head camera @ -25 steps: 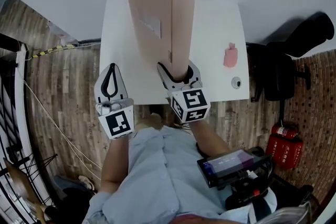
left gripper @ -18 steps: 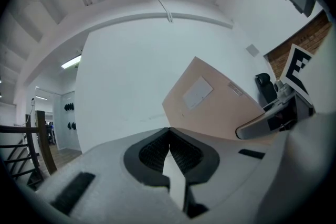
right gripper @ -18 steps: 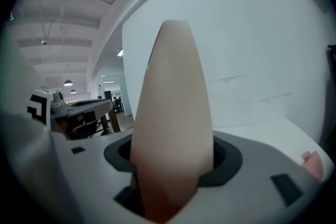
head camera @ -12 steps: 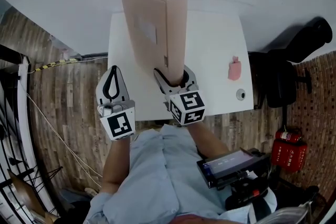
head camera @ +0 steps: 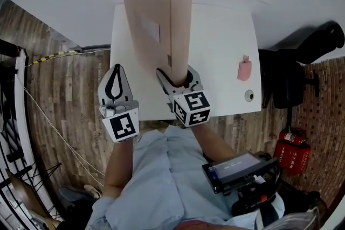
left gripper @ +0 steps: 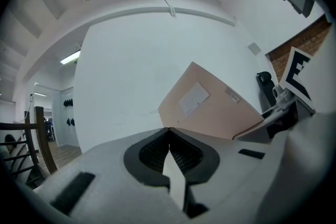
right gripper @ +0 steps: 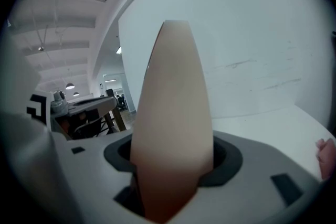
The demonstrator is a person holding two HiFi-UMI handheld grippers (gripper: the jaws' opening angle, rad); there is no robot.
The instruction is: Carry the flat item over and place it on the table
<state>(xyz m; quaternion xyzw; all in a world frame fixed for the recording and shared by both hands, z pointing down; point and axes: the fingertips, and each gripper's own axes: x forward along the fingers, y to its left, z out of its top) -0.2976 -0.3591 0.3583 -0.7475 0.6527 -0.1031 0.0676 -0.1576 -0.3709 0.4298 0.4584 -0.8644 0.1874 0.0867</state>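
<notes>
Right gripper view says it all: my right gripper (right gripper: 173,165) is clamped on the near end of the flat tan cardboard box (right gripper: 173,92). My left gripper (left gripper: 169,136) is pinched shut on nothing, off to the box's left and not touching it. Box stands on edge, sticking out over the white table (head camera: 221,46).

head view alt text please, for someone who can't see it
Seen from above, the person's right gripper clamps the near end of a flat tan box, held up over a white table. The left gripper is shut and empty, to its left near the table's front edge. A small pink object lies near the table's right side.
</notes>
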